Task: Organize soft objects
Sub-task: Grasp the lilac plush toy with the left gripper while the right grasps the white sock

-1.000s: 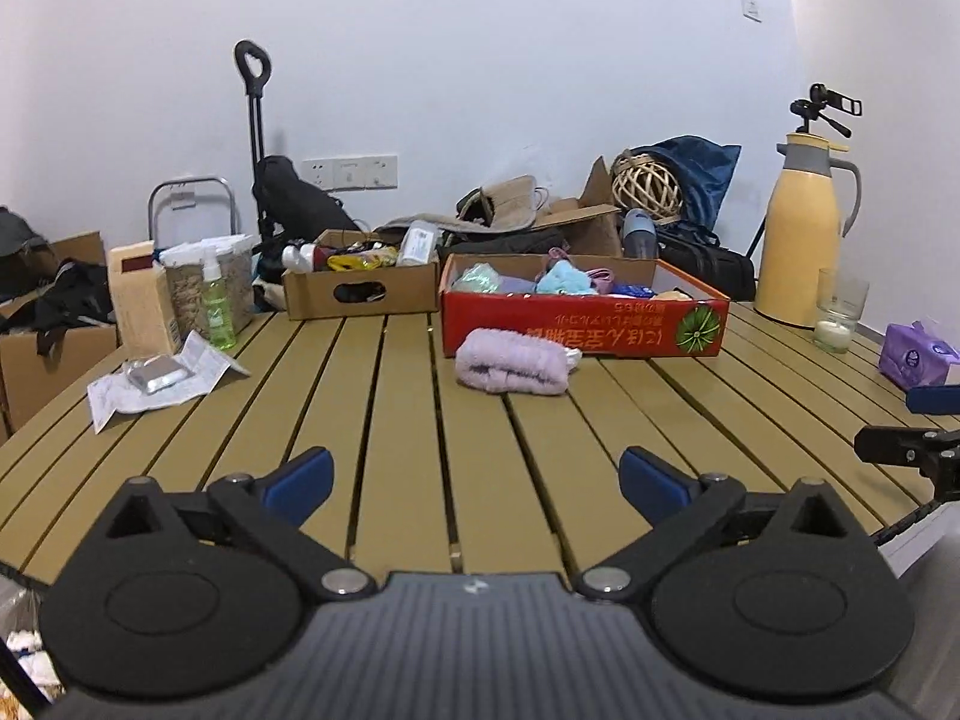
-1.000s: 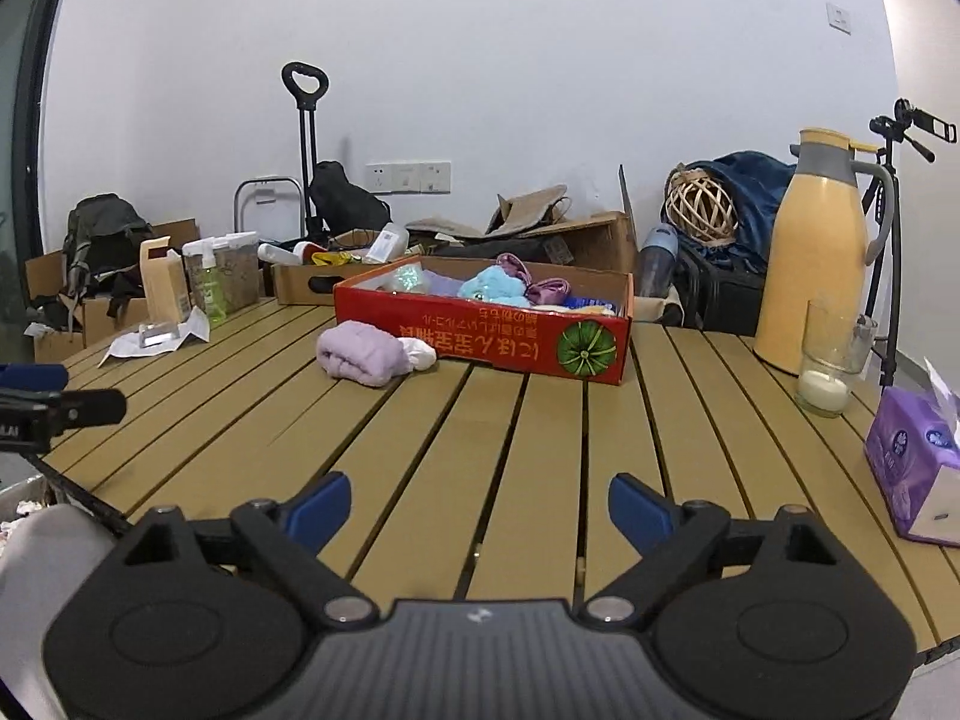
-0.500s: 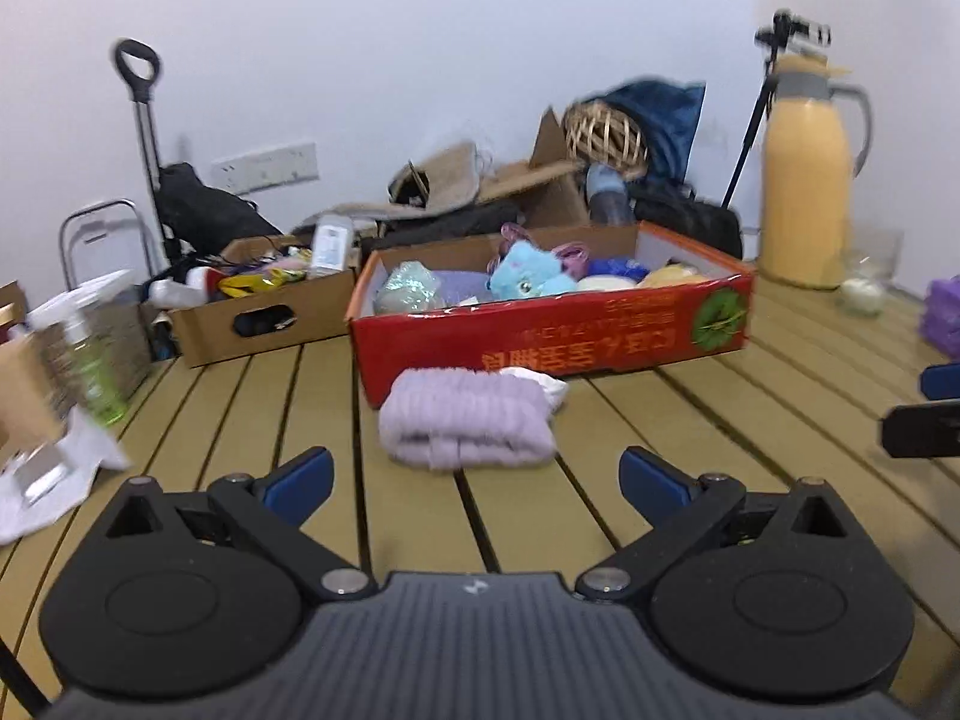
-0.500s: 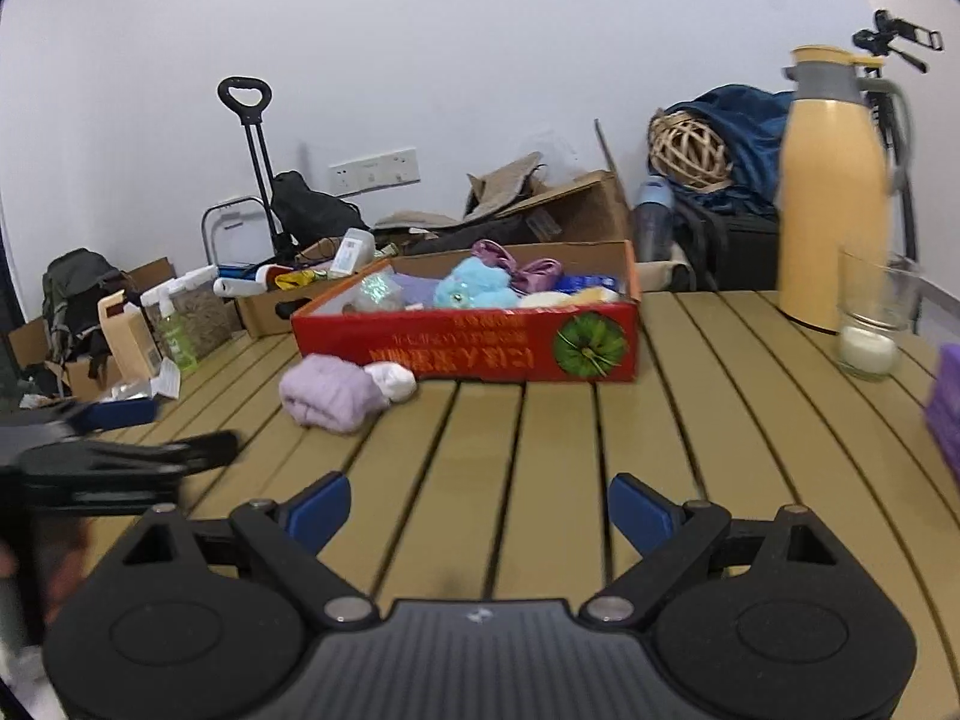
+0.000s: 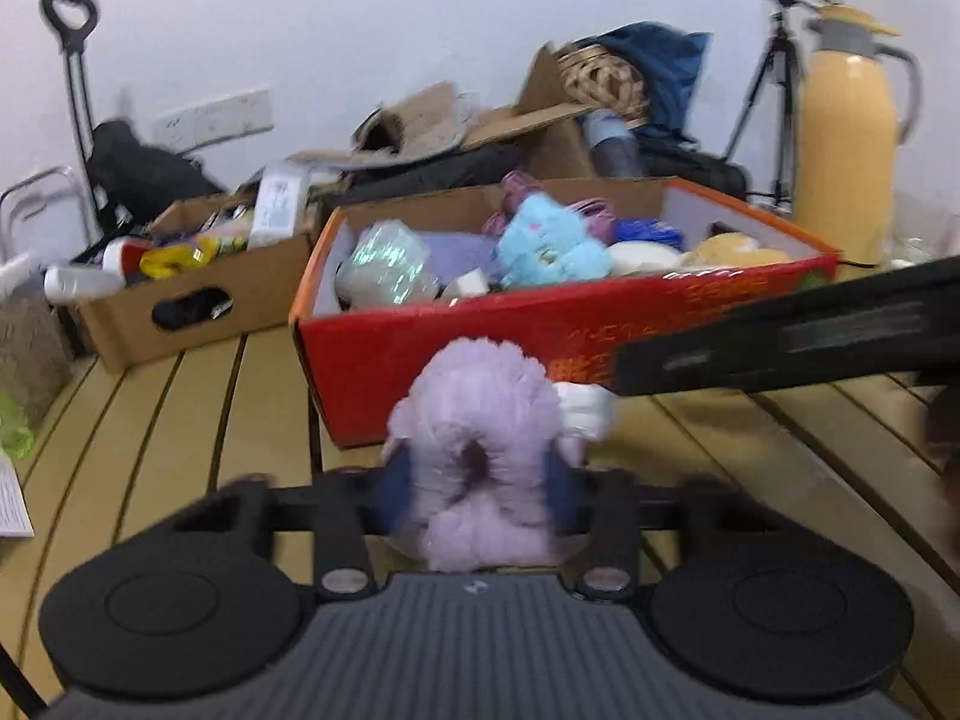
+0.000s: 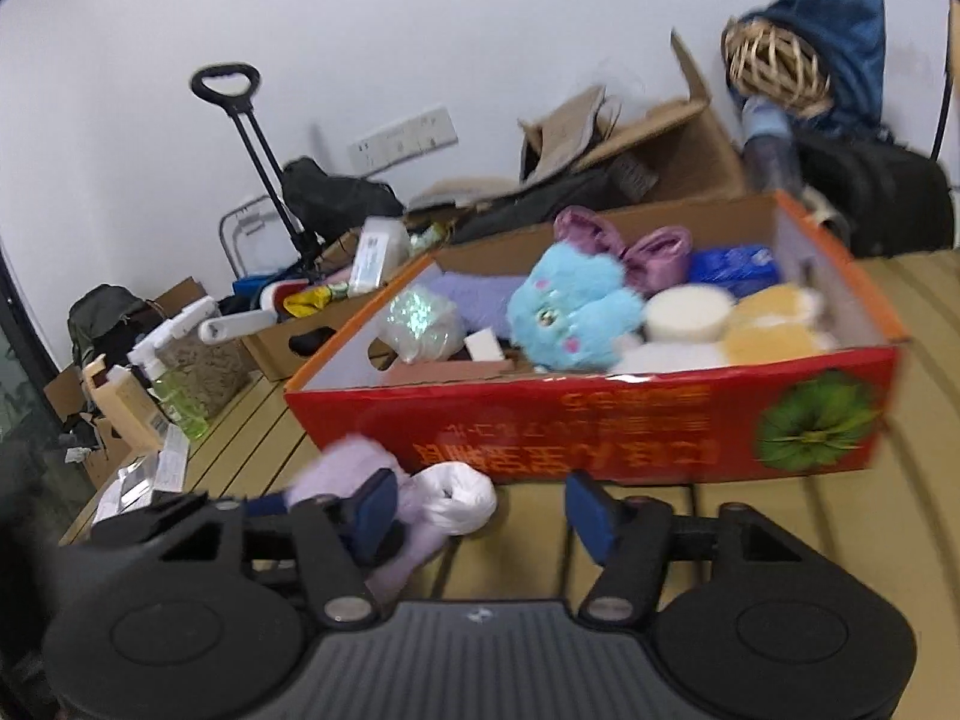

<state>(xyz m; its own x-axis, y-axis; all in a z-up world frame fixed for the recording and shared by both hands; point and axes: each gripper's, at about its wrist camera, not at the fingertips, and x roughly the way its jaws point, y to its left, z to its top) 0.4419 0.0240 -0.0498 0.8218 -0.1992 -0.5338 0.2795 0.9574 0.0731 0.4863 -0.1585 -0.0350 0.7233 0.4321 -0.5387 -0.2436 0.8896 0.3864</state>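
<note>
Left wrist view: lilac plush roll [image 5: 480, 450], soft/light, squeezed mid-bulge by closing left gripper [image 5: 477, 495], front of red box [image 5: 456, 354]. Right gripper [image 6: 480, 510] closing, nothing clamped.

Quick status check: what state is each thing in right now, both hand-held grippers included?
Left hand-held gripper: closing, pads pressing the purple roll.
Purple fuzzy roll: squeezed, on the table before the box.
Right hand-held gripper: closing, nothing gripped.
Red box: open-topped, full of soft toys.
Brown box: open-topped, filled.

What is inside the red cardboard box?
Red cardboard box holds a blue plush toy, purple plush, iridescent bag, cream and yellow soft items; anything beneath them is hidden.
</note>
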